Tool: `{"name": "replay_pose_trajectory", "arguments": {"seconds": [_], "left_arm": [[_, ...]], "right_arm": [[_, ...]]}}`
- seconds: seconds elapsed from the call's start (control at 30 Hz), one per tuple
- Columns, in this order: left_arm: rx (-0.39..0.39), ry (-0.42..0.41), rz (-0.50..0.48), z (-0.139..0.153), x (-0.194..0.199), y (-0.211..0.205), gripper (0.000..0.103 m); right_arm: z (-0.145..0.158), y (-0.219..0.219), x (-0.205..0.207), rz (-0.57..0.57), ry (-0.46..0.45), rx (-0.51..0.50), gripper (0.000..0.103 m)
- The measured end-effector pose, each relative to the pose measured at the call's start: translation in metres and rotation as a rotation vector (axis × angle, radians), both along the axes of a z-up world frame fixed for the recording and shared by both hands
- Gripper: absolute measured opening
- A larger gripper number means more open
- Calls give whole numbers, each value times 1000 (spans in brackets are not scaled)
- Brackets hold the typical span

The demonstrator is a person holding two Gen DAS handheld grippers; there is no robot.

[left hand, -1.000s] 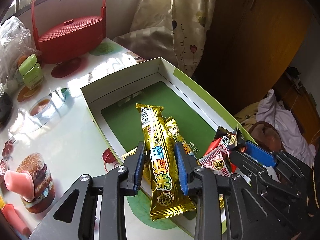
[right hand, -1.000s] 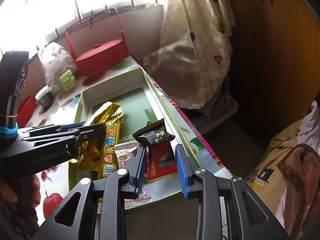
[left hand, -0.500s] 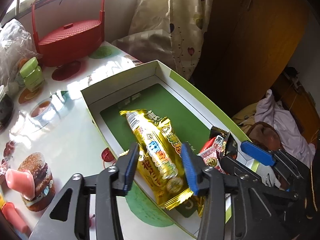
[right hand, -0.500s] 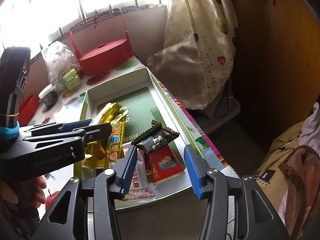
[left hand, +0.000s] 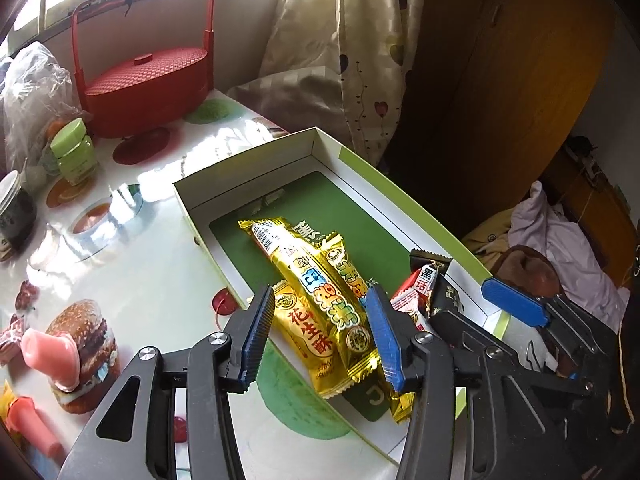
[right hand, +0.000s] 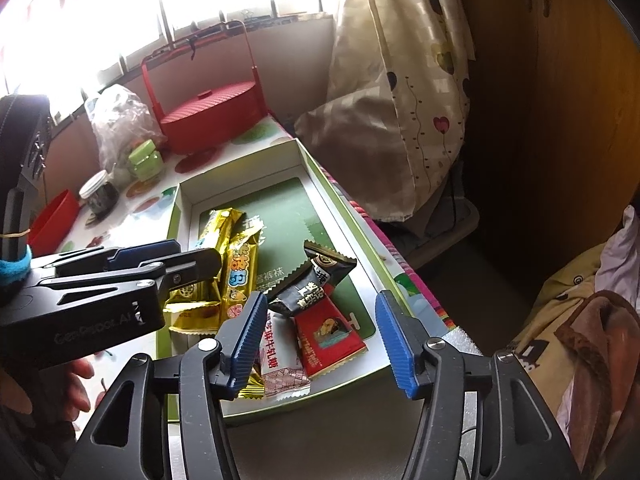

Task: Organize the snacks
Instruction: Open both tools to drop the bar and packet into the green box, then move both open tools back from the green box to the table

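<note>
Left gripper [left hand: 320,338] jaws just opened: gold snack bar [left hand: 316,300], clamped 1 second ago, now lies loose in green-lined box [left hand: 404,200] on other gold packets. Right gripper [right hand: 322,338] jaws also just opened, empty; black candy [right hand: 316,280] dropped onto red packet [right hand: 326,332]. Both drops look done.

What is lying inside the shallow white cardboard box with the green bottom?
Inside the shallow white cardboard box lie gold foil snack bars, a black wrapped candy, a red packet and a white packet. They overlap, so anything beneath them is hidden.
</note>
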State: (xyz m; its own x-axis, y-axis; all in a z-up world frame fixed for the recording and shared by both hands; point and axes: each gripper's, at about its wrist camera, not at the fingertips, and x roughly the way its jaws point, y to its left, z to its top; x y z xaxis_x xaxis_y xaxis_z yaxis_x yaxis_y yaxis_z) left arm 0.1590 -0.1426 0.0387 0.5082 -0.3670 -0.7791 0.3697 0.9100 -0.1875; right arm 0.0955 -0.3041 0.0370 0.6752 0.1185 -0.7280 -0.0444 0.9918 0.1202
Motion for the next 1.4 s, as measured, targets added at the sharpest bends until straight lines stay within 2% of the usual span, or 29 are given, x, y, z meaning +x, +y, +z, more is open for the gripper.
{"name": "replay_pose_trajectory", "arguments": {"seconds": [0.4, 0.6, 0.97, 1.1, 1.4], "left_arm": [[3, -41, 27, 10, -20, 17, 49], [36, -77, 52, 14, -31, 29, 49], [40, -112, 89, 22, -47, 52, 49], [64, -138, 105, 26, -55, 60, 49], [56, -136, 153, 27, -65, 84, 49]], "right_arm": [[9, 8, -10, 3, -28, -7, 58], [13, 13, -13, 5, -38, -10, 58], [20, 28, -17, 23, -58, -14, 59], [22, 35, -17, 34, -65, -15, 59], [24, 54, -15, 75, -75, -17, 59]]}}
